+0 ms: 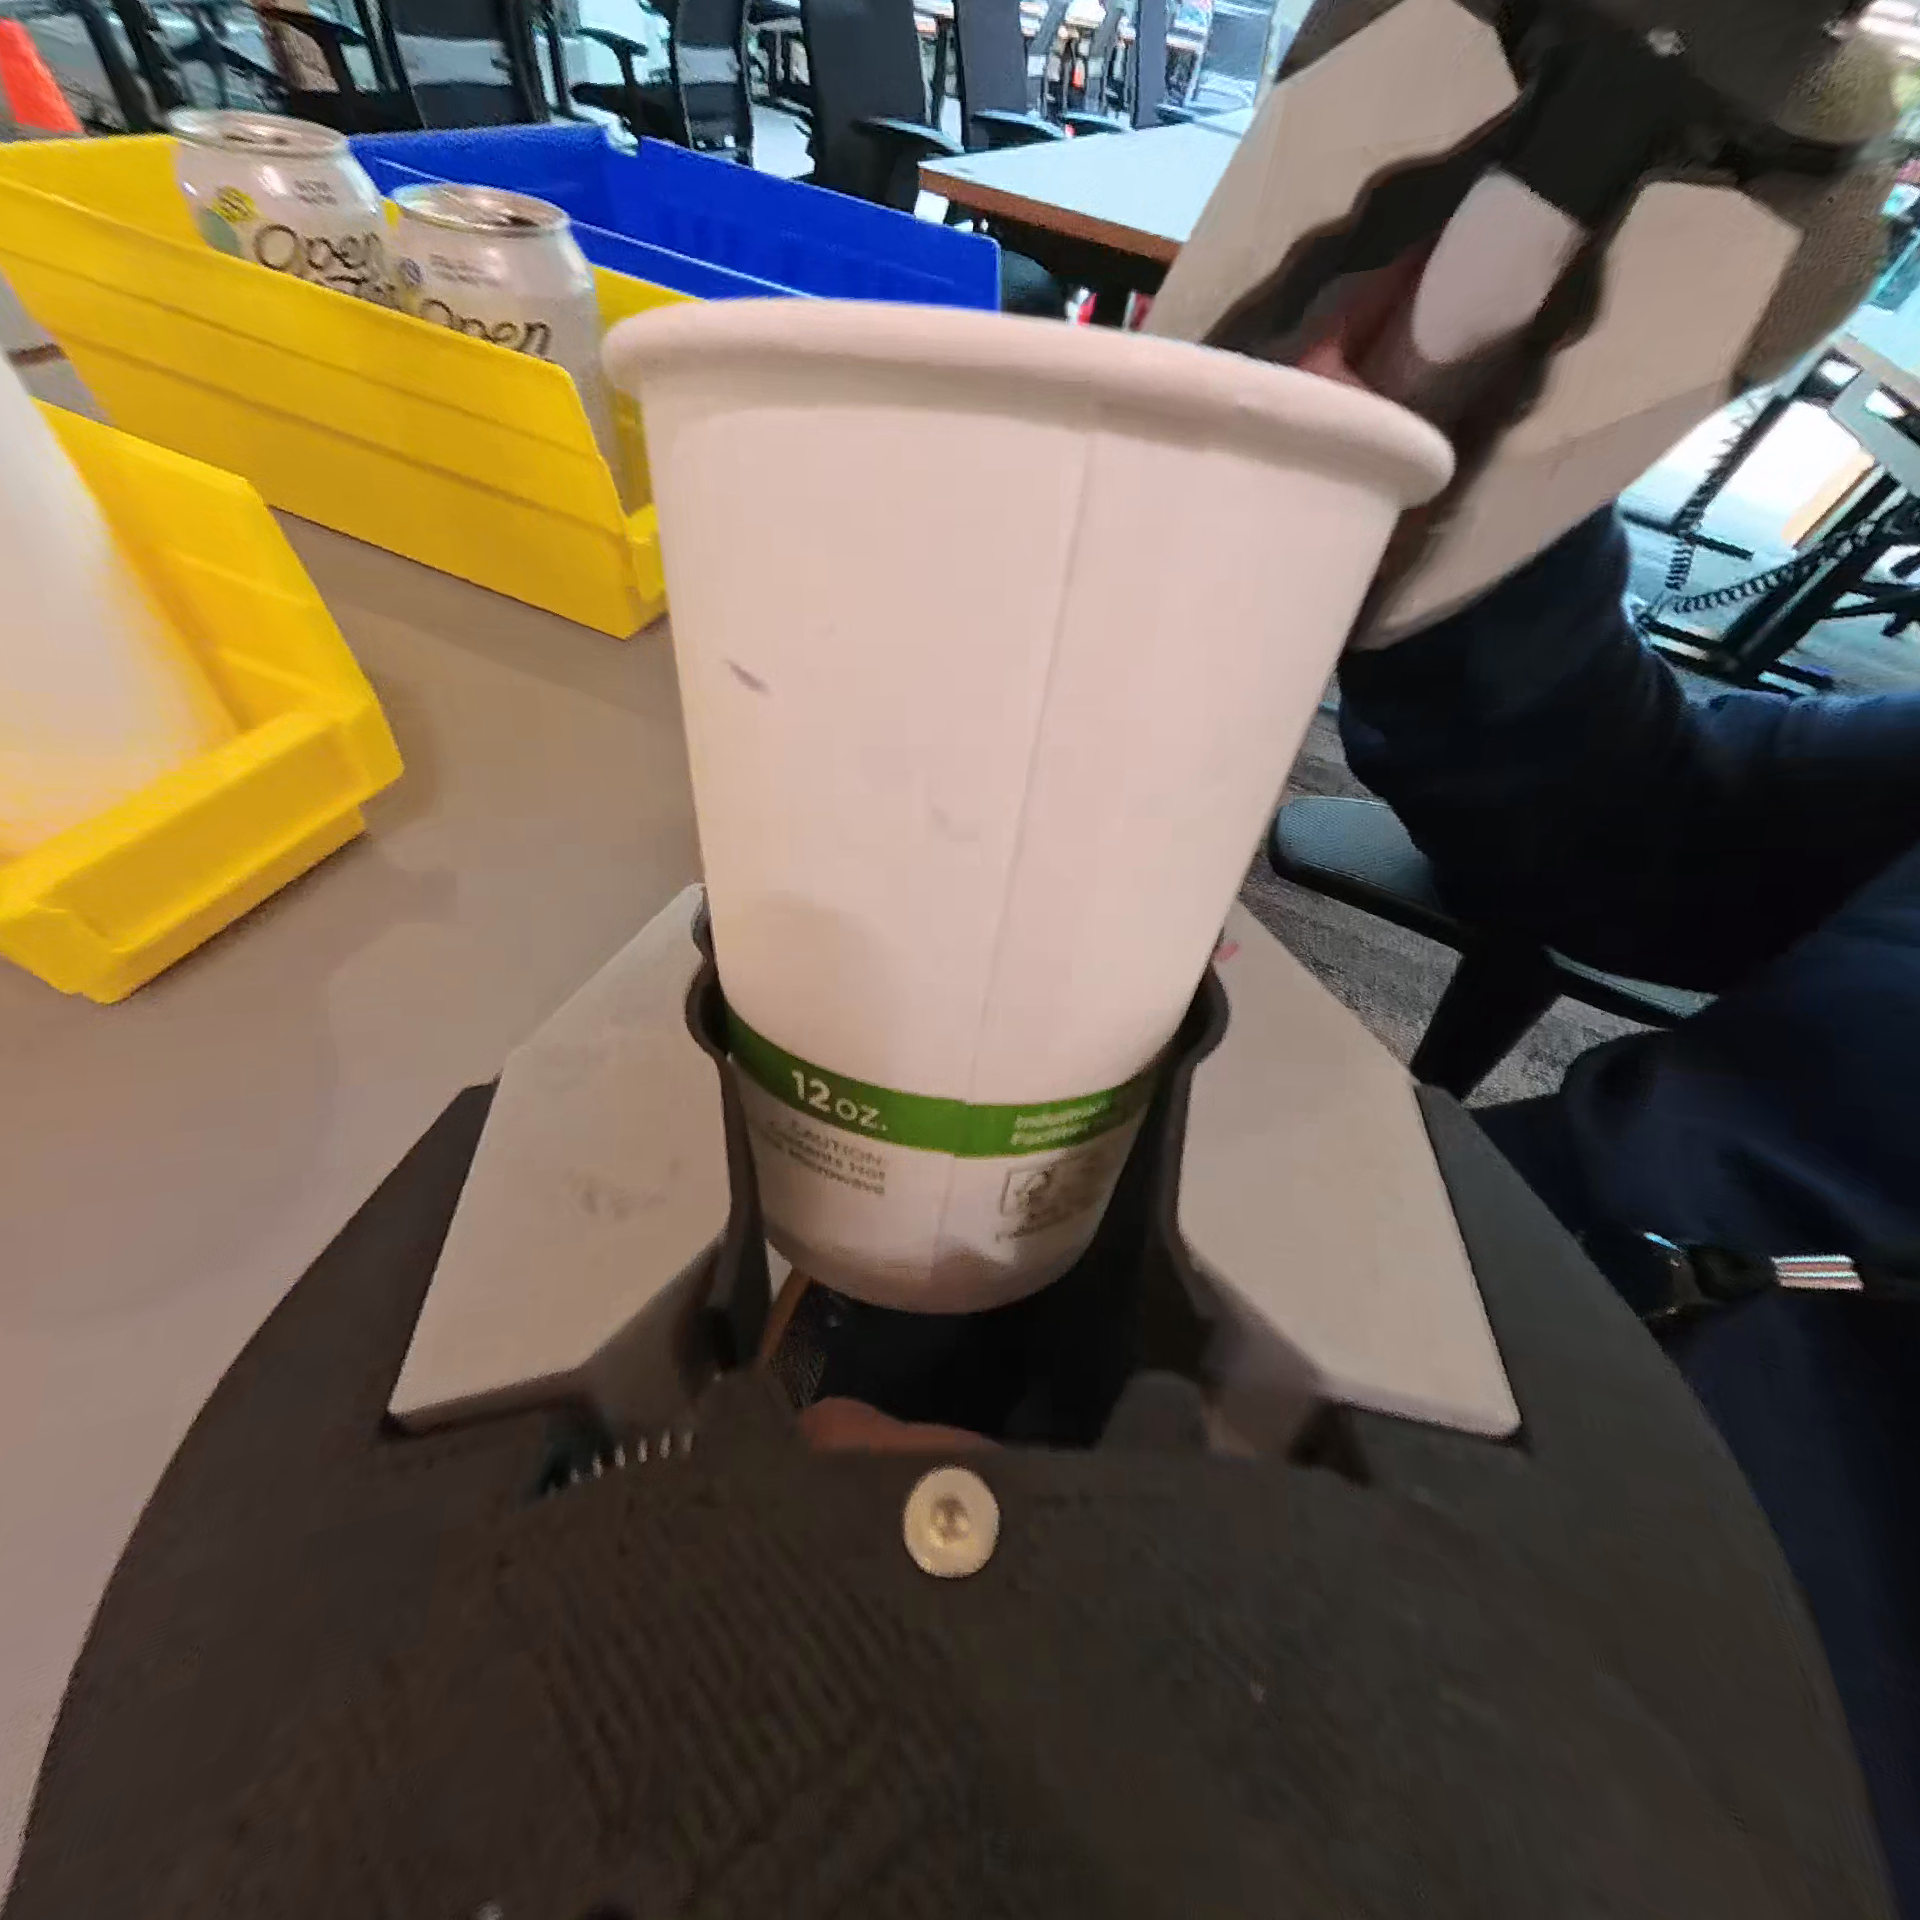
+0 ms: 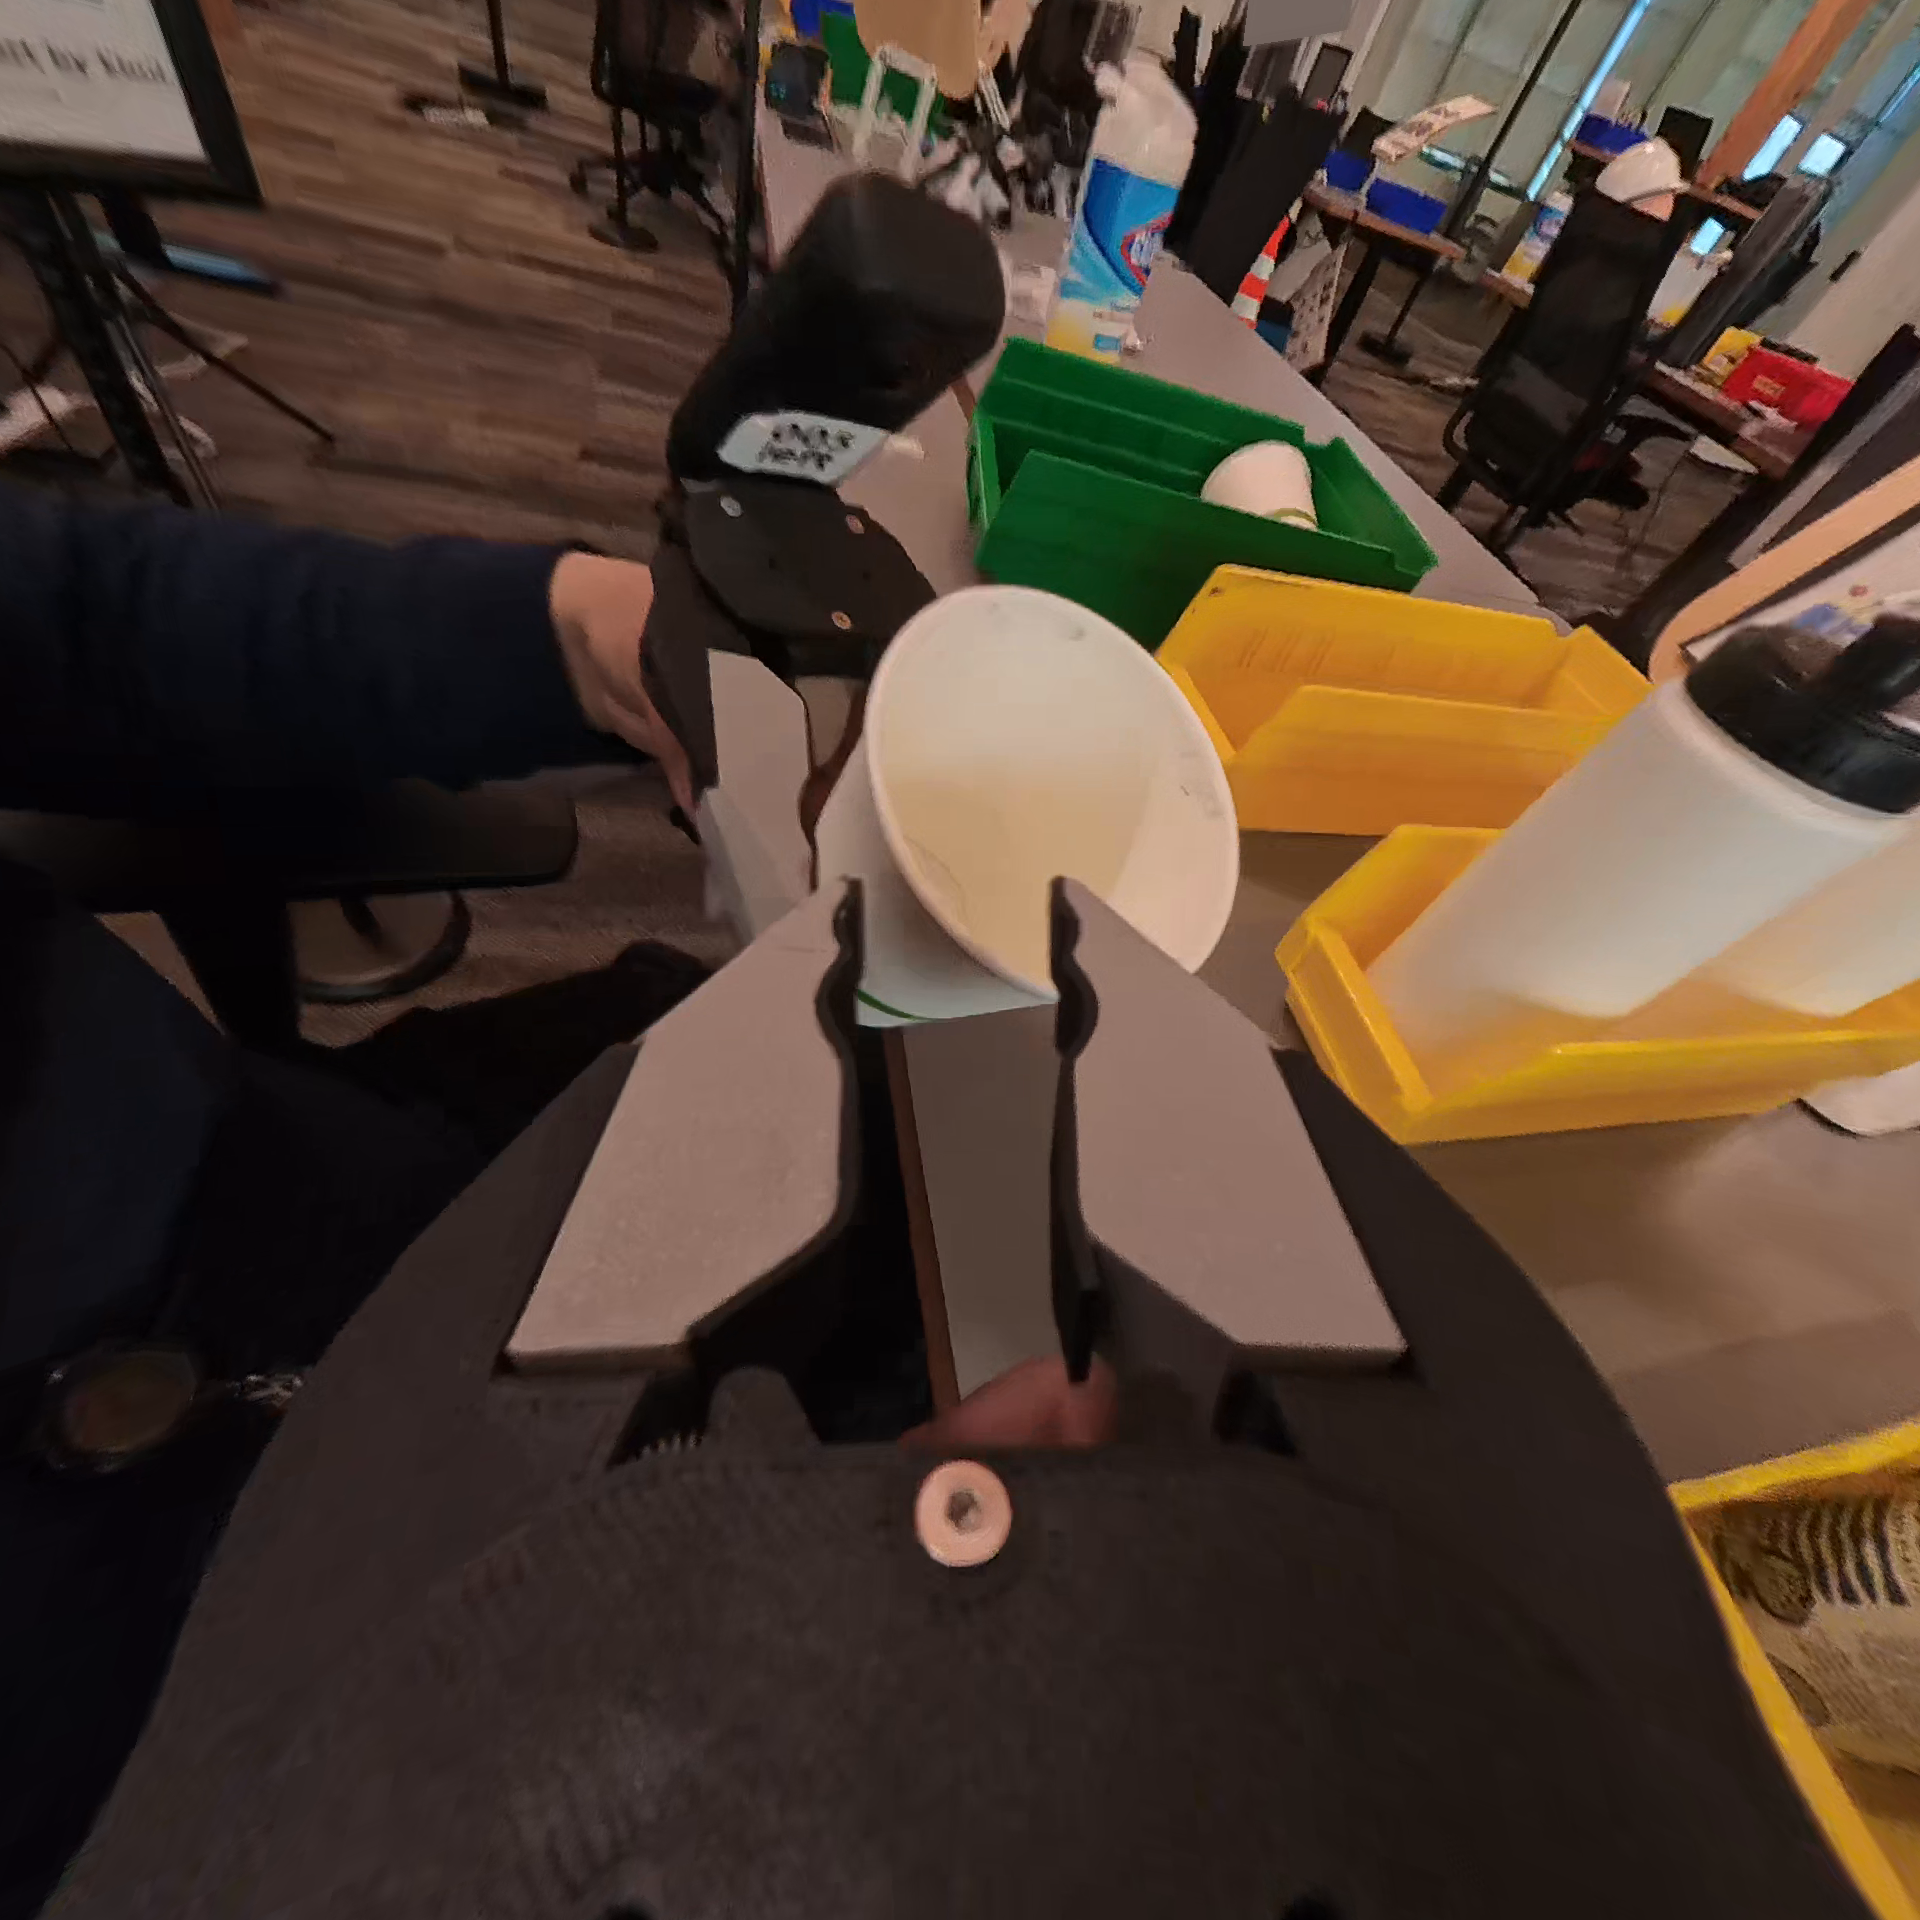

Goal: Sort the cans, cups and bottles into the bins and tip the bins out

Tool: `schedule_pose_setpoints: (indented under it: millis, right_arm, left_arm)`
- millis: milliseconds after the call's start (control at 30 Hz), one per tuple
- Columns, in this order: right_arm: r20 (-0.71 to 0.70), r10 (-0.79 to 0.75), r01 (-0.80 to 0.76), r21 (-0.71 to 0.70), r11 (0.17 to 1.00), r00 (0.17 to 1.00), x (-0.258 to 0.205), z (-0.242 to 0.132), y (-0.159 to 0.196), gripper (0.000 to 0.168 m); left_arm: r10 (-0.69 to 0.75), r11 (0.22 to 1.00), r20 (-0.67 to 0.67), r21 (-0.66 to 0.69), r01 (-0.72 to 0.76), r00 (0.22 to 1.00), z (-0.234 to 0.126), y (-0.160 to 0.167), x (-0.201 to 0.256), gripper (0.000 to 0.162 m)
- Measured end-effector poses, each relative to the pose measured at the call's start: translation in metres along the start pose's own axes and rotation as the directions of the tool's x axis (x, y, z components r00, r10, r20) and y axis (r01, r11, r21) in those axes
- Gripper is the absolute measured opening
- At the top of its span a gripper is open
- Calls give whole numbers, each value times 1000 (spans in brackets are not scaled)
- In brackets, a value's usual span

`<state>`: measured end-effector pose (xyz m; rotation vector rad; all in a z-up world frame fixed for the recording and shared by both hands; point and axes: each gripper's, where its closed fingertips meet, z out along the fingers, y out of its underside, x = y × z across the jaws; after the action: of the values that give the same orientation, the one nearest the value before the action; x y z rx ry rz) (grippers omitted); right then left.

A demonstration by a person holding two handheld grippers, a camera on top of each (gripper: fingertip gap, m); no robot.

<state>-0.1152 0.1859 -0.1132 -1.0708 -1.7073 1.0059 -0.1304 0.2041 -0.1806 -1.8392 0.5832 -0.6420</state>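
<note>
I have the paper cup [image 1: 997, 748] pinched low on its body in the left tool [image 1: 951, 1122], both fingers pressed against the green band near the base, mouth pointing away from me and held above the bench [image 1: 312, 1143]. In the right wrist view the same cup [image 2: 1039, 790] sits at 12 o'clock, tipped so I look into its empty inside. The right tool [image 2: 956, 966] is spread, its fingertips on either side of the cup's lower wall; I cannot tell if they touch it.

My read is that this cup belongs with the other one, so I should carry it level toward the green bin [image 2: 1195, 540] at 1 o'clock, keep the squeeze light so the thin wall does not buckle, and let go only once it is over the bin's opening. If I pass it to the right tool, that one should close before the left lets go.

The green bin holds 1 white cup [image 2: 1262, 483] on its side. A yellow bin [image 1: 343, 457] at 10 o'clock in the left view holds 2 cans [image 1: 416, 260]. The near yellow bin [image 2: 1558, 1081] holds a white bottle [image 2: 1652, 852] with a black cap. Another yellow bin [image 2: 1382, 707] looks empty, and the blue bin [image 1: 727, 218] hides its contents.
</note>
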Motion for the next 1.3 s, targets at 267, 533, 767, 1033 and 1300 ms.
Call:
schedule_pose_setpoints:
  millis: [267,533,767,1033,1300]
  right_arm:
    - [105,43,-34,-80,996,994,-11,5,15,9]
    - [128,41,-28,-102,994,991,-18,10,18,0]
    - [161,21,5,-158,987,987,-26,15,30,0]
    - [219,2,32,-151,988,976,-39,16,29,1]
    - [204,5,21,-123,992,979,-37,14,23,6]
  left_arm:
    - [-5,1000,10,-25,5,1000,0,3,1,89]
    - [109,985,78,-144,-97,991,15,27,-3,78]
    - [198,971,113,-160,-179,974,16,24,-1,79]
    - [185,979,100,-106,-174,978,18,13,9,87]
    - [245,967,125,-107,-232,962,12,8,5,81]
